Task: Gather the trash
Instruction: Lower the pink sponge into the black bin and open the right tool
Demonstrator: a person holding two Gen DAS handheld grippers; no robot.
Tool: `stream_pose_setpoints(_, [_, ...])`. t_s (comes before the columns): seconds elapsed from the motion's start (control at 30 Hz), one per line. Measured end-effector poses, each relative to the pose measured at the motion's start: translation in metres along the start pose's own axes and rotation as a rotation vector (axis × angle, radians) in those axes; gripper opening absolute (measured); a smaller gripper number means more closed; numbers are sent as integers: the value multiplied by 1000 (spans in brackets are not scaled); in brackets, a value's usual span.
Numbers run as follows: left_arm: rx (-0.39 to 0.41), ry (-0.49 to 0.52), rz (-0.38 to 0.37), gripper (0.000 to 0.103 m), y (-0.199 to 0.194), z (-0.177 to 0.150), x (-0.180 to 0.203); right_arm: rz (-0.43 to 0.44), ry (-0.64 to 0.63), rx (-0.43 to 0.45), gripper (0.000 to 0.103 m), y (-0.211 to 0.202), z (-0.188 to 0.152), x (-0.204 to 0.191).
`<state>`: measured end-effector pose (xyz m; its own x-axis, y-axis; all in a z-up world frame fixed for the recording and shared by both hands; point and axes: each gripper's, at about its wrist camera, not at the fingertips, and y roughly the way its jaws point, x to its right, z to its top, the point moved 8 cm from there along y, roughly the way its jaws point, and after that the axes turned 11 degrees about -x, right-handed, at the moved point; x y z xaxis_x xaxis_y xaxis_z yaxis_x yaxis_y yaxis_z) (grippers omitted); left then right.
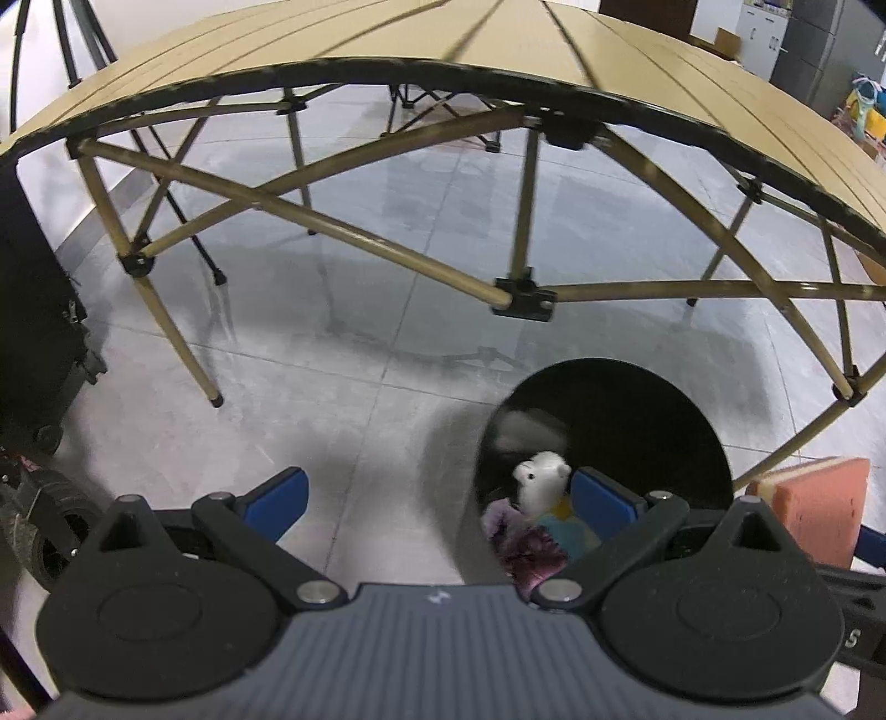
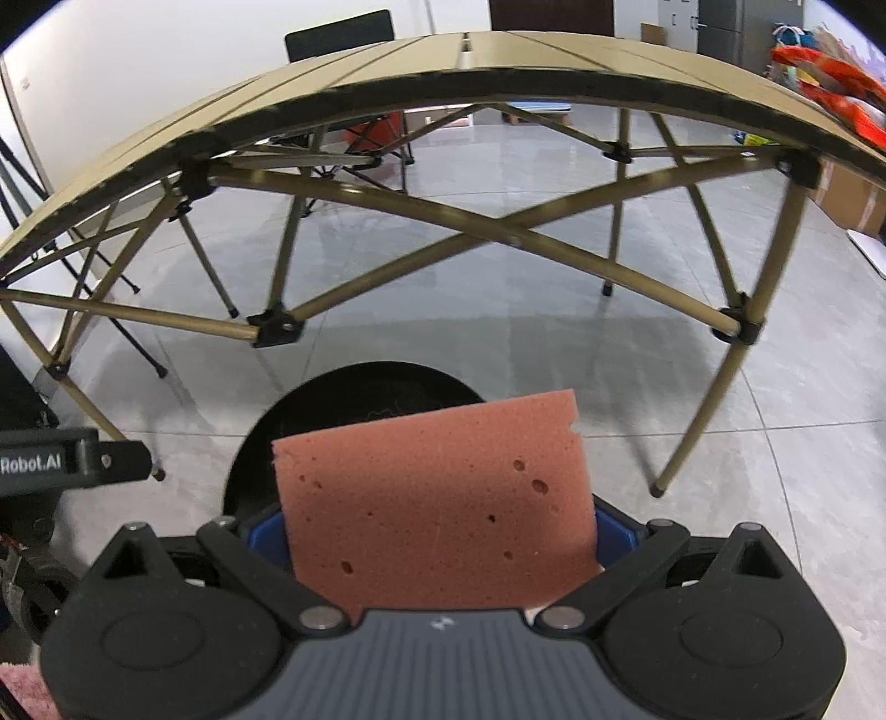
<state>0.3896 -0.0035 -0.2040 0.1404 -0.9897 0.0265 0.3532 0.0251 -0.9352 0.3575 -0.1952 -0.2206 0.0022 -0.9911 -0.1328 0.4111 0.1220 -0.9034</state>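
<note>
A round black trash bin stands on the floor under the table's near edge; inside it lie a crumpled white paper ball and purple and pale blue scraps. My left gripper is open, with nothing between its blue pads, its right finger over the bin's rim. My right gripper is shut on a pink sponge, held above the same bin. That sponge also shows at the right edge of the left wrist view.
A tan folding table with crossed tan legs spans both views above a grey tiled floor. A black wheeled case stands left. A folding chair sits behind the table. Boxes and colourful items lie far right.
</note>
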Motion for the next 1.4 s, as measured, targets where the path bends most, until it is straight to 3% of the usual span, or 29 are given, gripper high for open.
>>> stream_pose_setpoints(0.7, [-28,-73,66,103,12,-6,-67,7,-51,-71,101,45,24,-55])
stream_pose_setpoints(1.4, [-48,-68,76,103,17,-10,-72,-15,-38,-107,103,66,26,-53])
